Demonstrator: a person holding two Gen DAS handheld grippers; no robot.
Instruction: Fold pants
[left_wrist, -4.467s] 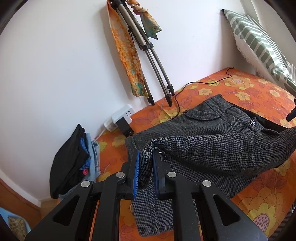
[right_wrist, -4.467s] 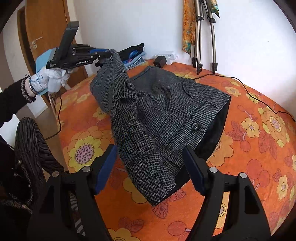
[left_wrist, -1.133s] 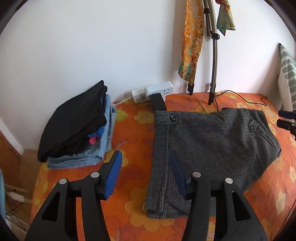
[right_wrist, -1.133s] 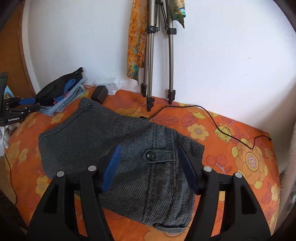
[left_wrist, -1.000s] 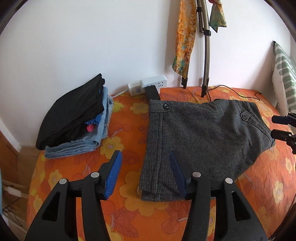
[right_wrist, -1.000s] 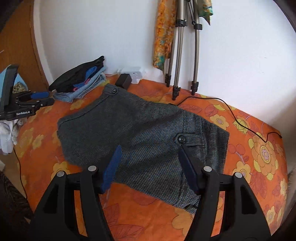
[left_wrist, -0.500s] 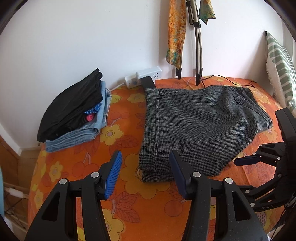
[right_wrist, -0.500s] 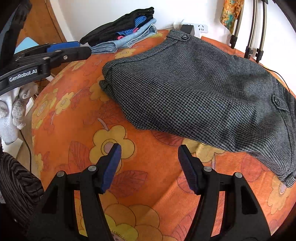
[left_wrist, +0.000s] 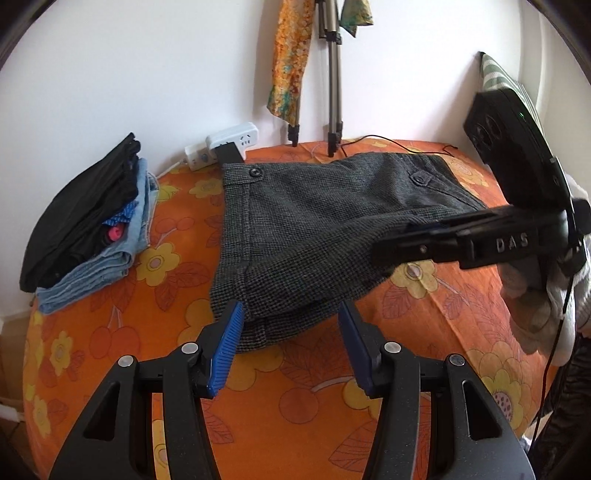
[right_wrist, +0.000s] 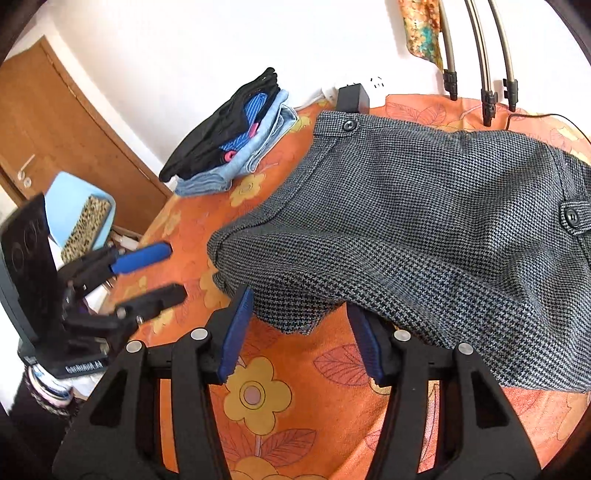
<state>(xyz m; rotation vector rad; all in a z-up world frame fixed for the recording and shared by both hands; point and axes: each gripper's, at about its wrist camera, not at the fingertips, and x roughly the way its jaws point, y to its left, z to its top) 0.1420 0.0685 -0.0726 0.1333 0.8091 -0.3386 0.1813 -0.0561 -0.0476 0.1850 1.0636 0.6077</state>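
Grey houndstooth pants lie folded on the orange flowered cover; they also fill the right wrist view. My left gripper is open, its blue pads at the folded near-left corner. My right gripper is open at the pants' near edge, with the cloth edge lying between its pads. From the left wrist view the right gripper reaches in from the right over the pants. The left gripper shows open at the left in the right wrist view.
A stack of folded clothes sits at the left by the wall. A white power strip with a black plug and tripod legs stand at the back. A striped pillow is far right. A wooden door is left.
Both grippers have come down to the pants' near edge. The right gripper now reaches over the cloth from the right. Earlier the left gripper let go of the pants.
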